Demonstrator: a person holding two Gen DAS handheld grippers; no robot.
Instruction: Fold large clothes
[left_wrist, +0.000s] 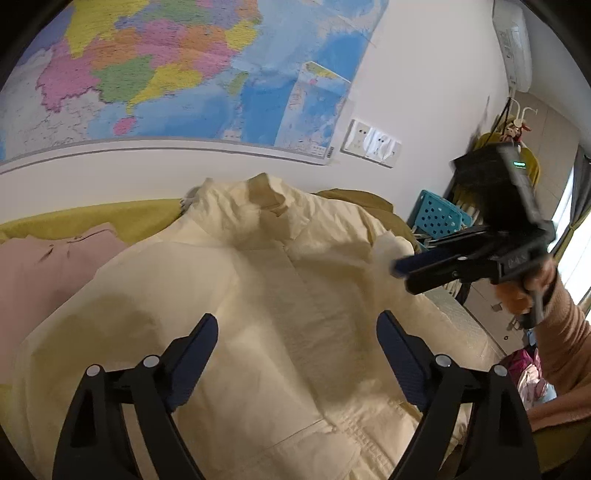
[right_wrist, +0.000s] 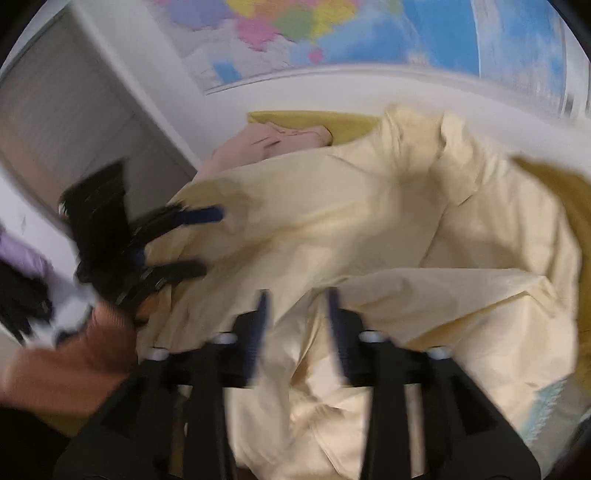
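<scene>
My left gripper (left_wrist: 297, 334): black plastic frame, triangular cutouts in arms, silver round pivot pins, dark blue ribbed pads on fingers (left_wrist: 197, 354). My right gripper (right_wrist: 295, 332): same build, black arms, pale pivot pins, blue pad edges, blurred. Seen from left wrist at 3 o'clock: right unit carries black box on top with small green light, embossed lettering on body, unreadable. My right sleeve (left_wrist: 565, 343): ribbed knit, salmon-pink.

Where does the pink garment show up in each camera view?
Left wrist view: the pink garment lies at the left edge, left of the cream jacket.
Right wrist view: it sits upper centre, behind the jacket.
Shared landmark: the wall map, above it in both views.
</scene>
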